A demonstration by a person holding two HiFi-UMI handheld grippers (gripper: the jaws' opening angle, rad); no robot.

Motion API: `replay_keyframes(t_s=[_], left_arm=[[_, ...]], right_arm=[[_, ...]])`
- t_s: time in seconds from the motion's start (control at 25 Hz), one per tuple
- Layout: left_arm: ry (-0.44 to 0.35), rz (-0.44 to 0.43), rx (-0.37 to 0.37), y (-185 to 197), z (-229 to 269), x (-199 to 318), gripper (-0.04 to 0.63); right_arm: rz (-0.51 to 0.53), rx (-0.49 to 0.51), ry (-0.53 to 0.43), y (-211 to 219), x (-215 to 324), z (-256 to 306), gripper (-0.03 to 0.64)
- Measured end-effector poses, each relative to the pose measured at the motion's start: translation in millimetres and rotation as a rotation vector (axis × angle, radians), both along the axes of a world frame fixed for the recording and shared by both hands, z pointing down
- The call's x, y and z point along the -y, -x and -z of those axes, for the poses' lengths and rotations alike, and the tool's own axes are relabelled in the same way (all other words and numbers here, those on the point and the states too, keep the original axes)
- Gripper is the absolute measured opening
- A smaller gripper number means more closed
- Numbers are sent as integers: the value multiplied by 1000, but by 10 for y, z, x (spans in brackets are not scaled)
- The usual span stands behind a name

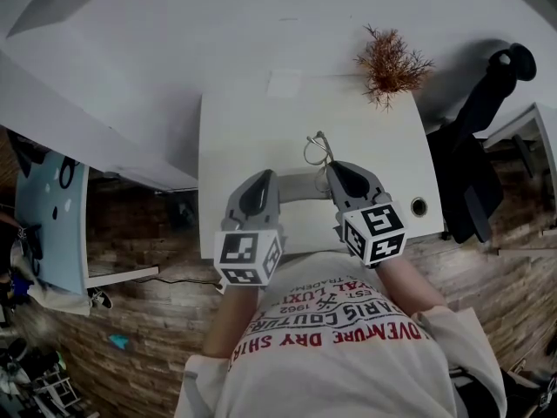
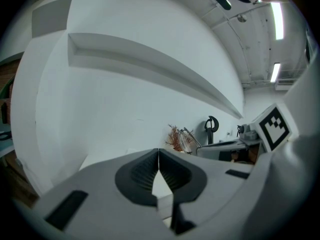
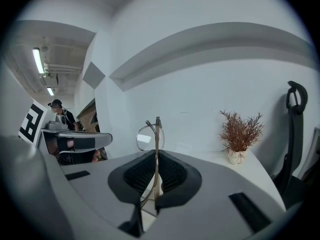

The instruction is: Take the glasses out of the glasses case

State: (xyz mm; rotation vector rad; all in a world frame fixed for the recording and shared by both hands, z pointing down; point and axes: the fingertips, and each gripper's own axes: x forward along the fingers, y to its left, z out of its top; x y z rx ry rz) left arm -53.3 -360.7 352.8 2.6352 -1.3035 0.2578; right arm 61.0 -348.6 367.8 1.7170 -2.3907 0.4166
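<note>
A thin wire-framed pair of glasses (image 1: 318, 149) stands clear of the grey glasses case (image 1: 300, 187), which lies between my two grippers on the white table (image 1: 252, 129). My right gripper (image 1: 335, 169) is shut on one temple of the glasses. In the right gripper view the temple runs up between the pads (image 3: 157, 156) to the lens (image 3: 149, 138), and the open case (image 3: 80, 140) shows at the left. My left gripper (image 1: 264, 178) rests against the case's left end. Its jaw tips meet (image 2: 158, 156), with the case (image 2: 220, 150) just to their right. Whether they pinch the case is hidden.
A small dried plant in a white pot (image 1: 390, 64) stands at the table's far right corner, and a sheet of paper (image 1: 285, 83) lies at the far edge. A dark office chair (image 1: 479, 138) stands right of the table. A cable hole (image 1: 419, 205) sits near the right front corner.
</note>
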Motion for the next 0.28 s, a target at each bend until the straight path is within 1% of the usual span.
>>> replay_keyframes(t_s=[0.28], left_arm=[[-5,-15,5,-29,-7,0,8]], right_arm=[[12,-6,8,35,28,-26,25]])
